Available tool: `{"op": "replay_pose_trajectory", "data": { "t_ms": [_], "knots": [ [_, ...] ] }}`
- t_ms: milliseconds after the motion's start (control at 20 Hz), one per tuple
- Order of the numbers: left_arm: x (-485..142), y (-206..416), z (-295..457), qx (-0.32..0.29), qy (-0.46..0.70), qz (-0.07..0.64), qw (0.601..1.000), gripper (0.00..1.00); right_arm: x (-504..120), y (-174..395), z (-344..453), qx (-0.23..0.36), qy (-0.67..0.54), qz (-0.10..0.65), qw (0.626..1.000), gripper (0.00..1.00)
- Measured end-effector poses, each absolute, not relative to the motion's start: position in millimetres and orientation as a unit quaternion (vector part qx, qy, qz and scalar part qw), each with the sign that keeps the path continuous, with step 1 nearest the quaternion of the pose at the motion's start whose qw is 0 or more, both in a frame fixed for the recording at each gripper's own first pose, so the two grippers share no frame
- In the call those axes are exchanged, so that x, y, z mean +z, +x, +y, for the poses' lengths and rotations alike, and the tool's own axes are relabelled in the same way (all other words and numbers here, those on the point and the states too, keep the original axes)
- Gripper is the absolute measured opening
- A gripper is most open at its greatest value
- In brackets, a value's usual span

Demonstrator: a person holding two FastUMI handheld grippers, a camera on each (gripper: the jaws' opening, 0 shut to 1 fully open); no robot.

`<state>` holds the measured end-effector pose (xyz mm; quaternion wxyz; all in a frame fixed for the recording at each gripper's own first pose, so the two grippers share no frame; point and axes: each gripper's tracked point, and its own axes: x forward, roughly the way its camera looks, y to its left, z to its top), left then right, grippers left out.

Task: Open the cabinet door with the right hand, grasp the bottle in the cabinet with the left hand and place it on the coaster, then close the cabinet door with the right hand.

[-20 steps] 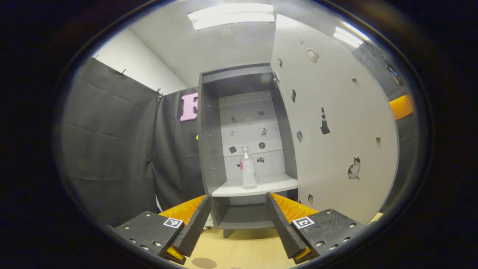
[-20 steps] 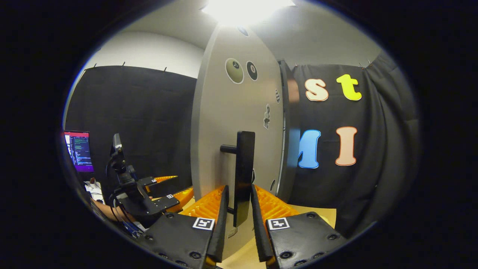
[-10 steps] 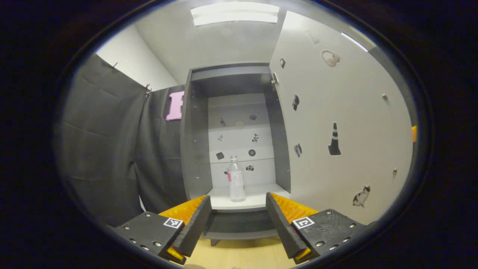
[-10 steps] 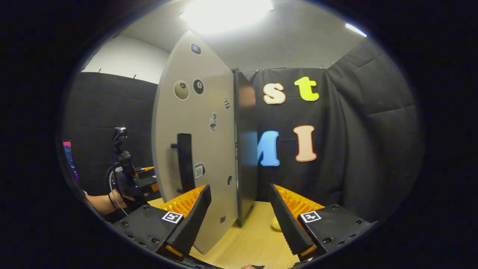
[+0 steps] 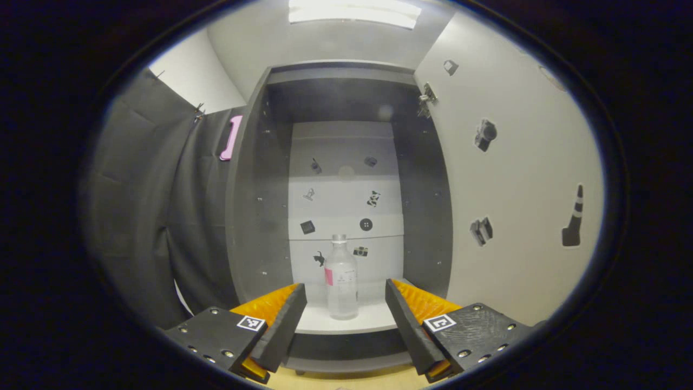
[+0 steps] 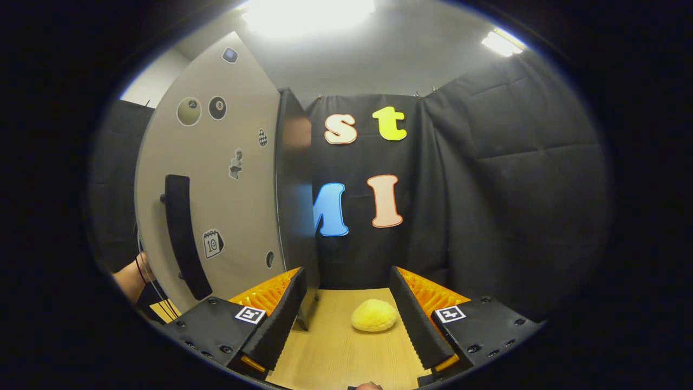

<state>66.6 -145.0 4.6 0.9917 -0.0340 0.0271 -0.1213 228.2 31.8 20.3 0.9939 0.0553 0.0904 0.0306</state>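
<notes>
A clear plastic bottle [image 5: 341, 271] with a pink-edged label stands upright on the white shelf [image 5: 325, 324] of the dark grey cabinet [image 5: 254, 216]. The cabinet door [image 5: 514, 179] hangs wide open on the right. My left gripper [image 5: 344, 290] is open just before the shelf, and the bottle shows between its fingers, farther in and untouched. In the right gripper view the door's outer face [image 6: 216, 179] and its dark bar handle [image 6: 183, 238] lie to the left. My right gripper [image 6: 347, 271] is open over the wooden table [image 6: 330, 352], away from the handle.
A yellow lumpy object [image 6: 374, 315] rests on the table between the right gripper's fingers. A person's forearm [image 6: 130, 279] shows behind the door's edge at far left. Black cloth walls close in the booth behind and beside the cabinet.
The right gripper let go of the door handle, opened and swung right, away from the door. The left gripper moved in toward the cabinet, so the bottle looms larger between its fingers.
</notes>
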Motion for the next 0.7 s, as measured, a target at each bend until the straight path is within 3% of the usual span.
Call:
{"op": "replay_pose_trajectory", "data": {
  "t_ms": [100, 150, 350, 700],
  "knots": [
    [4, 65, -147, -0.134, -0.031, 0.031, 0.99, 0.89, 16, 231, 29, 0.009, 0.064, 0.095, 0.993, 0.93],
    [3, 67, -149, -0.139, -0.03, 0.033, 0.989, 0.88, 13, 233, 28, -0.002, 0.068, 0.098, 0.993, 0.98],
    [-2, 70, -153, -0.151, -0.035, 0.046, 0.987, 0.89, 5, 237, 23, -0.04, 0.078, 0.108, 0.99, 0.98],
    [-1, 69, -153, -0.143, -0.032, 0.063, 0.987, 0.89, -6, 241, 28, -0.055, 0.088, 0.124, 0.987, 0.98]
  ]
}}
